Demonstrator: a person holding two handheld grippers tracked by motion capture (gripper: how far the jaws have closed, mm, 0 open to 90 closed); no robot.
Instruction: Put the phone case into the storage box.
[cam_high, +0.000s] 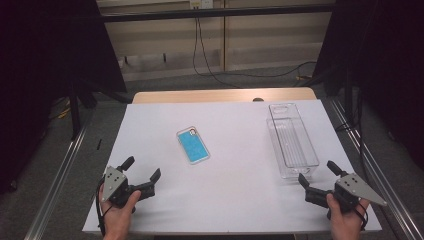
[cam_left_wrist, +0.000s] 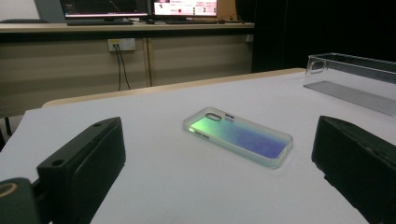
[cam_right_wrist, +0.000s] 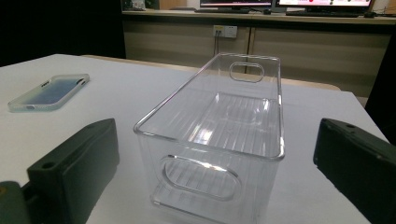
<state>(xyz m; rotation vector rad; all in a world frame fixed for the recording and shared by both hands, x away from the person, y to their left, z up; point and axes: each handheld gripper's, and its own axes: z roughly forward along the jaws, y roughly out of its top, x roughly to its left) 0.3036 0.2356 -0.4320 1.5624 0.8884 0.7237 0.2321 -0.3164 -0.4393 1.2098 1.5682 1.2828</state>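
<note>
A blue phone case (cam_high: 192, 145) lies flat near the middle of the white table (cam_high: 235, 195). A clear plastic bin (cam_high: 291, 140) stands at the right, long side running away from me, nothing in it. My left gripper (cam_high: 143, 168) rests at the near left corner, jaws wide open with nothing between them. In the left gripper view the phone case (cam_left_wrist: 239, 136) lies ahead between the jaws, well apart from them. My right gripper (cam_high: 319, 173) sits at the near right, open, just short of the bin's near end. The bin (cam_right_wrist: 219, 135) stands close ahead in the right gripper view.
The phone case (cam_right_wrist: 49, 92) lies at far left in the right gripper view, and the bin (cam_left_wrist: 355, 79) at far right in the left gripper view. Metal rails (cam_high: 55, 180) run along both table sides. Cables (cam_high: 205, 60) hang by the back wall.
</note>
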